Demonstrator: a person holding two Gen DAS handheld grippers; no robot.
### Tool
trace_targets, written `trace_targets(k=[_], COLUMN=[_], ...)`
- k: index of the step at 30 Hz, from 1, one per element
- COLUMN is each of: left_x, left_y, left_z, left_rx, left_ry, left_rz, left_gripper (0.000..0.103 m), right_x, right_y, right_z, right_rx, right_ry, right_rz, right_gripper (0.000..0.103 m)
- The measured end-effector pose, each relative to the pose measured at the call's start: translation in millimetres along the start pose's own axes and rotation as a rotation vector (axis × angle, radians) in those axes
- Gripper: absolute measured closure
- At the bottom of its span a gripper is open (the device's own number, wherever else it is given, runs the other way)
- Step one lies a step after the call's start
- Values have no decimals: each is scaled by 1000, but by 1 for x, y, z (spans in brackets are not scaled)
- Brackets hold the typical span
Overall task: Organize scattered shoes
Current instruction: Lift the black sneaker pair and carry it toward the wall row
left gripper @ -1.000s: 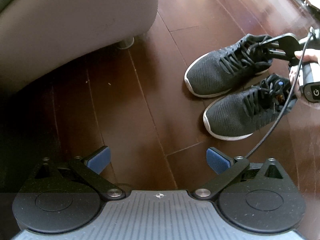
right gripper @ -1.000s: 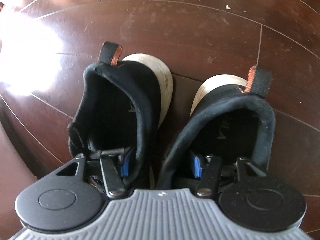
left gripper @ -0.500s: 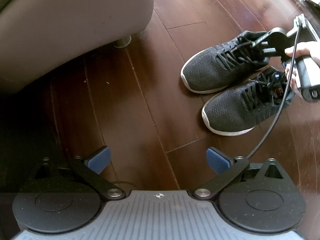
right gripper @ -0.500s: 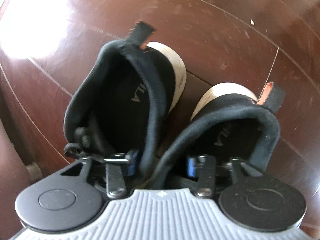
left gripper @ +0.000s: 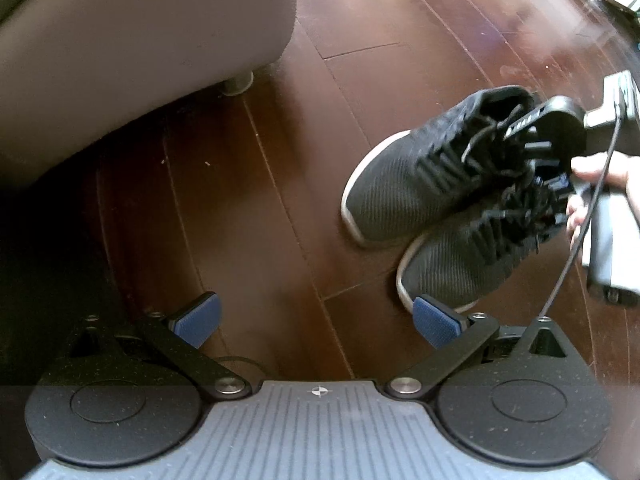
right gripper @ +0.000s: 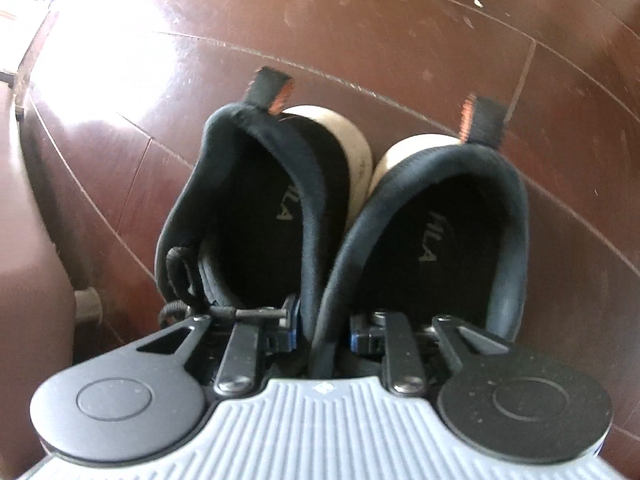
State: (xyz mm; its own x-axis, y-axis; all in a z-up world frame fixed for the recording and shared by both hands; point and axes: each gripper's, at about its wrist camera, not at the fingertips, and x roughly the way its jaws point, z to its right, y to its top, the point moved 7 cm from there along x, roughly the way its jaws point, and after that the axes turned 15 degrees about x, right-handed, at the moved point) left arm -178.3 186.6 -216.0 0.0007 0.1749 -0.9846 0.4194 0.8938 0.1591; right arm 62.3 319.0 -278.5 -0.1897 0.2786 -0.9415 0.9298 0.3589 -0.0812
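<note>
Overhead, right gripper fingers clamped on both shoes' inner collars; left gripper fingers spread, empty.

Two black shoes with a fine knit pattern, black laces and white soles. Orange inside the black heel tabs. Grey letters on the black insoles. Dark red-brown wood floor with thin plank lines, bright white glare far left. Blue pads on the black left claw. Grey ribbed body on each claw. Grey-beige sofa, far left.
</note>
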Motion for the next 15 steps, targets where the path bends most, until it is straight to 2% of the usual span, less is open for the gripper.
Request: trace_targets(k=[4,9,15], left_x=[-3,-8,-16], left_y=[-1,-3,-19], left_z=[7,26,57], left_rx=[12,62,133], left_ry=[-5,-21,-46], left_rz=[8,24,33], left_gripper=[0,0,0], right_x=[-8,-31,-61], right_y=[-7,-33,-57], right_z=[25,53,113], right_rx=[19,58,152], right_ry=[20,47,91], right_rz=[4,12,53], right_gripper=[81,81,82])
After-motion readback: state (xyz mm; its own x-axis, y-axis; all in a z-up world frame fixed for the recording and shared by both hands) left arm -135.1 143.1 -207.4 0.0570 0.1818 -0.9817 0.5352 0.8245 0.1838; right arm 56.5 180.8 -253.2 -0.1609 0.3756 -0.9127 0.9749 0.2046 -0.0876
